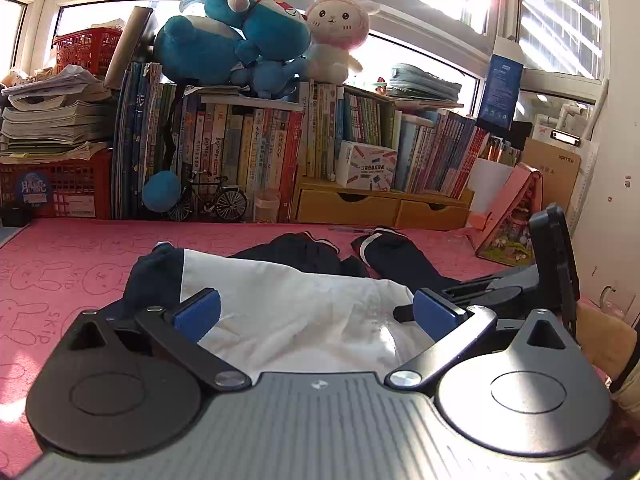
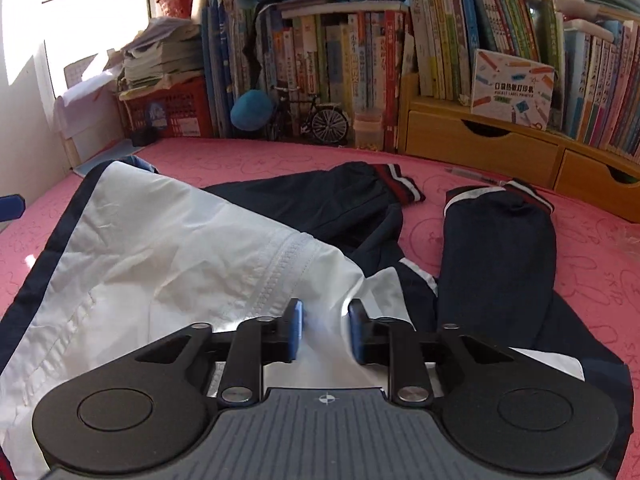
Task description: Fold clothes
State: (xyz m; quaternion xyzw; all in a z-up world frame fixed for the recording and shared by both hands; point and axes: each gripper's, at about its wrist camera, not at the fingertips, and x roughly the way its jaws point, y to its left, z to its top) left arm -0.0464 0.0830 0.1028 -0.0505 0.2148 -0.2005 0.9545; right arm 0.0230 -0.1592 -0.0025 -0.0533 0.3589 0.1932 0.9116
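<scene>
A white and navy jacket (image 1: pixel 288 304) lies on the pink mat (image 1: pixel 60 272), its white body toward me and its two navy sleeves (image 2: pixel 496 240) with striped cuffs stretched toward the bookshelf. My left gripper (image 1: pixel 316 312) is open wide, low over the white fabric, with nothing between its blue pads. My right gripper (image 2: pixel 325 330) has its blue pads a small gap apart, with a fold of the white jacket (image 2: pixel 160 248) bunched between them. The right gripper's body also shows in the left wrist view (image 1: pixel 552 264) at the right.
A row of books (image 1: pixel 260 152), a wooden drawer unit (image 1: pixel 380 204), red baskets (image 1: pixel 56 188) and a model bicycle (image 1: pixel 212 200) line the mat's far edge. Plush toys (image 1: pixel 248 28) sit on top. A pen (image 1: pixel 352 230) lies near the drawers. A pink box (image 1: pixel 512 220) leans at right.
</scene>
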